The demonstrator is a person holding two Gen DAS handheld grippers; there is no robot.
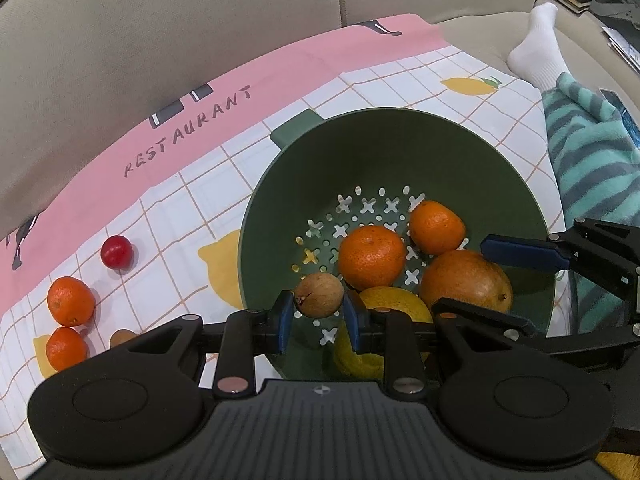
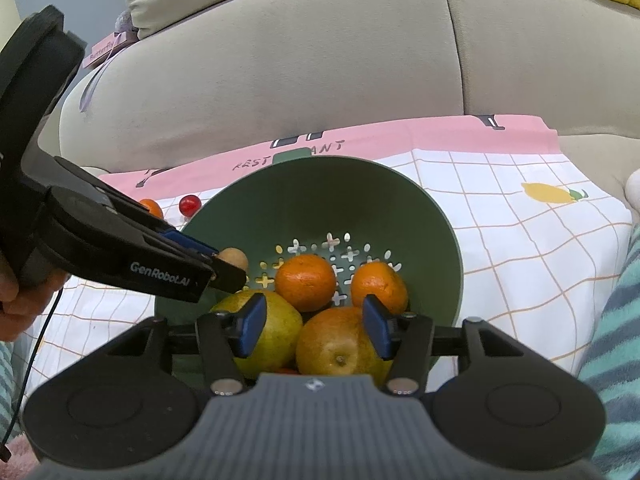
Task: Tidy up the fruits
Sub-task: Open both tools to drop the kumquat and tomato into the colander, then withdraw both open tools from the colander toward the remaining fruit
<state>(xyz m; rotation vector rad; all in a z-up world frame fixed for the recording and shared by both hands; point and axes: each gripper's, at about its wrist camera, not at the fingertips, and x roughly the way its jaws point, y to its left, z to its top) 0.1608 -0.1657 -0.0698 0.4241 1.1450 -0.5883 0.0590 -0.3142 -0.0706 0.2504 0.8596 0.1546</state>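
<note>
My left gripper (image 1: 319, 322) is shut on a small brown round fruit (image 1: 319, 295) and holds it just inside the near-left rim of the green colander bowl (image 1: 380, 148). In the bowl lie two tangerines (image 1: 371, 256) (image 1: 437, 227), a large orange fruit (image 1: 466, 282) and a yellow-green fruit (image 1: 394, 300). In the right wrist view my right gripper (image 2: 315, 330) is open above the large orange fruit (image 2: 340, 346) and the yellow-green fruit (image 2: 276, 328), gripping neither. The left gripper (image 2: 224, 260) with the brown fruit (image 2: 236, 258) comes in from the left over the bowl (image 2: 320, 184).
On the checked cloth (image 1: 192, 216) left of the bowl lie a small red fruit (image 1: 116, 252), two tangerines (image 1: 71, 301) (image 1: 66, 349) and a partly hidden brown fruit (image 1: 121, 338). A beige sofa back (image 1: 160, 40) lies beyond. A socked foot (image 1: 538, 48) and a striped teal leg (image 1: 588, 160) lie right.
</note>
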